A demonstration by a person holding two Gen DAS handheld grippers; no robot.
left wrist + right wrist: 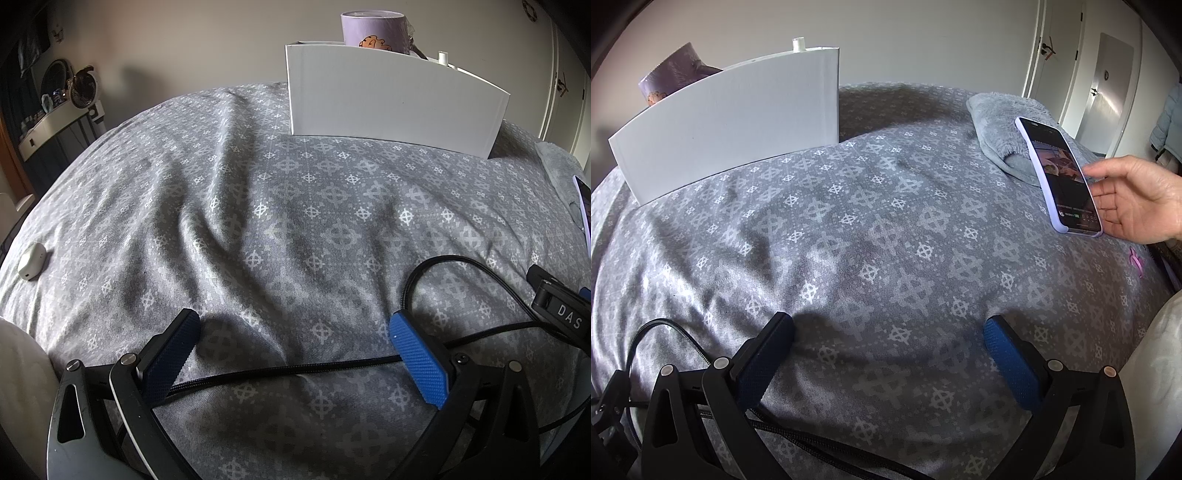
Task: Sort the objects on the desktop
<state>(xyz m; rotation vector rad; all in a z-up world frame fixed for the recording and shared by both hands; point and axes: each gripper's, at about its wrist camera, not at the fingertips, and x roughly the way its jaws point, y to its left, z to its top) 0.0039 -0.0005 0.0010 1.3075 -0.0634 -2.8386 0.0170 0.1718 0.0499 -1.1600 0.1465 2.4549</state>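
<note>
A white organiser box (391, 107) (731, 118) stands at the far side of the grey patterned cloth, with a lilac mug (375, 31) (670, 75) behind or inside it. A small white earbud case (32, 261) lies at the far left. On the right, a bare hand (1137, 201) holds a phone in a lilac case (1060, 173) (583, 206) with its screen lit. My left gripper (293, 334) is open, low over the cloth, holding nothing. My right gripper (888, 338) is open too, with only cloth between its fingers.
A folded grey fluffy towel (1004, 125) lies at the back right under the phone. Black cables (443, 280) (657, 332) trail over the cloth near both grippers. A small pink clip (1136, 258) sits at the right edge. White doors (1086, 74) stand behind.
</note>
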